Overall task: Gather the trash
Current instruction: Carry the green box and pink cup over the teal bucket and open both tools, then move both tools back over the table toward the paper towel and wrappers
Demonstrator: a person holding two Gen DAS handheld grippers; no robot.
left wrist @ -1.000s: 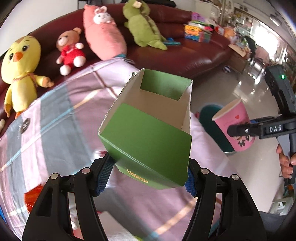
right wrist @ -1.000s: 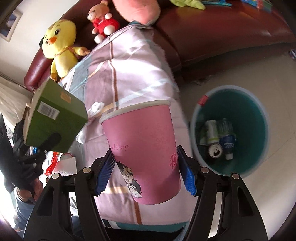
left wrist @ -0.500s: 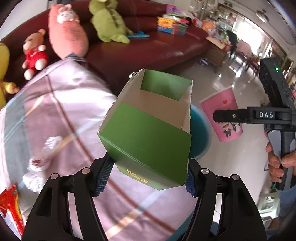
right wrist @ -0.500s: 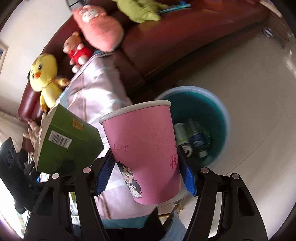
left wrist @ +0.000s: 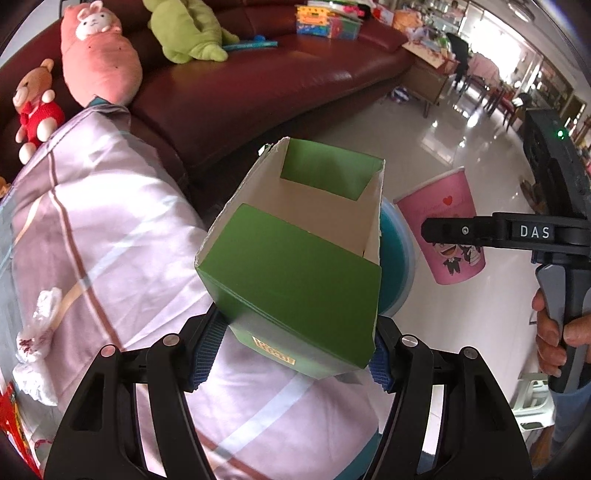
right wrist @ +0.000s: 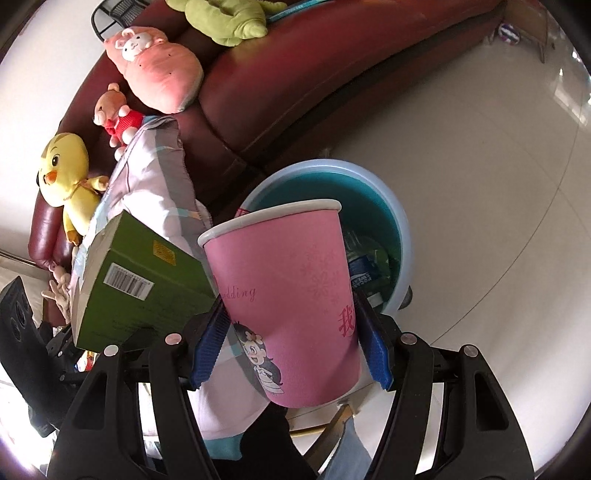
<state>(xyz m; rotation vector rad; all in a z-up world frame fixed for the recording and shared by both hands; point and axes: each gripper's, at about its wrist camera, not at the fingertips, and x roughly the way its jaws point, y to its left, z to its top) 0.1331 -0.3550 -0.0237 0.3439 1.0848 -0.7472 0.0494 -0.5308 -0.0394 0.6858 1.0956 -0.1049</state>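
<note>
Both hands have swung off the quilt (left wrist: 110,229) toward the bin (right wrist: 402,236) – a sec ago it sat well off to the side, now it's right behind both loads. L gripper (left wrist: 291,354) is clamped on the box (left wrist: 295,273), R gripper (right wrist: 291,343) on the cup (right wrist: 288,295), cup just over the bin's near rim. Drop looks imminent – tissue wad (left wrist: 40,332) is left on the quilt.

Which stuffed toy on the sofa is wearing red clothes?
The small brown teddy bear. The pink bunny plush, the green plush and the yellow chick wear none.
</note>
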